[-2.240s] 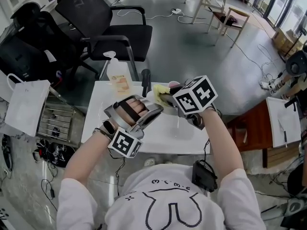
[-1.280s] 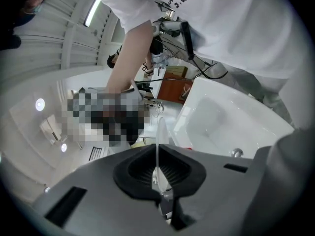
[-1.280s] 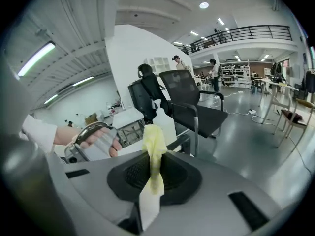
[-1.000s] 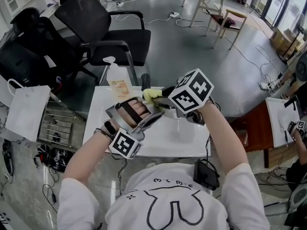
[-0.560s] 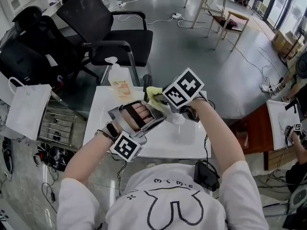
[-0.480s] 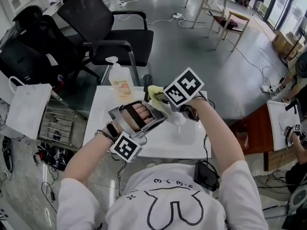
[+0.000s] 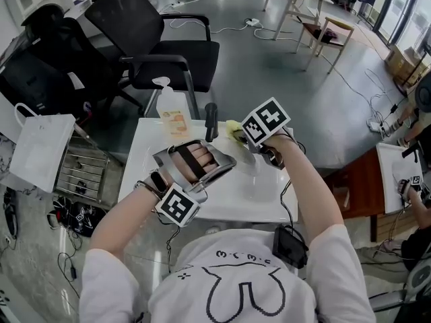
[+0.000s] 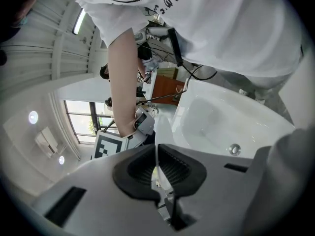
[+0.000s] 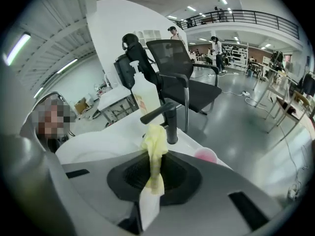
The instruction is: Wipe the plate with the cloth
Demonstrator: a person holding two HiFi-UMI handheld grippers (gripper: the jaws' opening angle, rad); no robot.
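Left gripper (image 8: pixel 157 162): fingers clamped on thin white plate (image 8: pixel 164 128) rim.
Right gripper (image 9: pixel 155 173): fingers pinching crumpled yellow cloth (image 9: pixel 154 140).
Pump-bottle label (image 7: pixel 175 120): orange, print illegible.

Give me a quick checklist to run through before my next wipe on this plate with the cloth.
1. Left gripper holds the white round plate: ok, fingers shut on its rim.
2. Right gripper holds the yellow cloth: ok, pinched with a tuft sticking out ahead.
3. Cloth touching the plate: cannot tell, the contact is hidden in the head view.
4. Plate held over the white sink basin: ok.
5. Room from the black faucet: cannot tell, it stands just beyond the cloth.
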